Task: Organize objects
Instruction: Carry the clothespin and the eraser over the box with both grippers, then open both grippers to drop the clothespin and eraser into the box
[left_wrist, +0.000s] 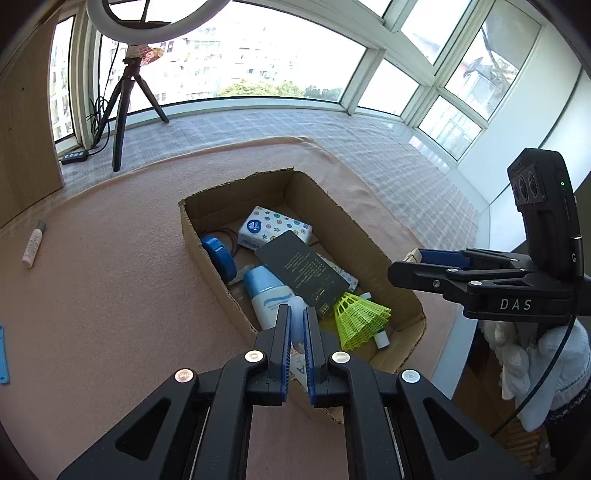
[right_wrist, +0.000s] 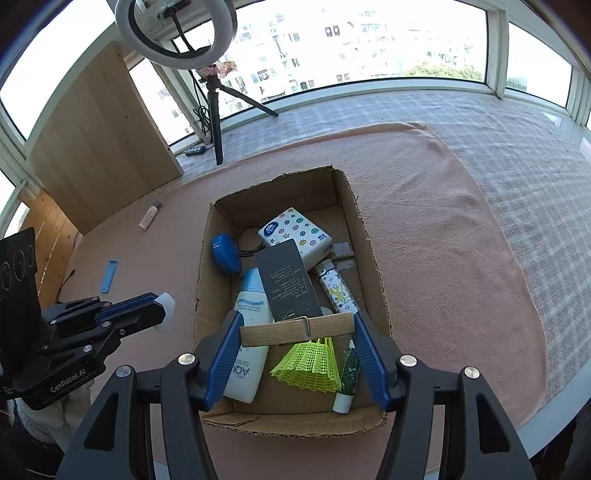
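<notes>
Now, from the left wrist camera, we see our left gripper (left_wrist: 297, 332) with its blue pads pinched almost together on a small translucent white piece (left_wrist: 297, 338), held above the near end of an open cardboard box (left_wrist: 373, 240). Inside the box lie a patterned tissue pack (left_wrist: 275, 227), a blue round tape measure (left_wrist: 219, 254), a white bottle with a blue cap (left_wrist: 264, 295), a dark flat card (left_wrist: 301, 273) and a yellow-green shuttlecock (left_wrist: 360, 317). At the right edge of this view our right gripper (left_wrist: 417, 260) shows side-on, carried by a white-gloved hand (left_wrist: 543, 365). Left of the box, on the pinkish cloth (left_wrist: 110, 295), lies a small cosmetic tube (left_wrist: 34, 243). Turning to the right wrist camera, our right gripper (right_wrist: 297, 332) clamps a wooden clothespin (right_wrist: 295, 330) lengthwise between its fingers, over the near part of the box (right_wrist: 369, 236). Below it sit the shuttlecock (right_wrist: 310, 365), the bottle (right_wrist: 249, 314), the dark card (right_wrist: 286, 284), the tissue pack (right_wrist: 293, 232), a patterned tube (right_wrist: 338, 286) and a green-and-white stick (right_wrist: 347, 376). Our left gripper (right_wrist: 164, 304) appears at the left, with the translucent piece (right_wrist: 167, 303) at its tips, and beyond it a blue strip (right_wrist: 109, 277) lies on the cloth.
</notes>
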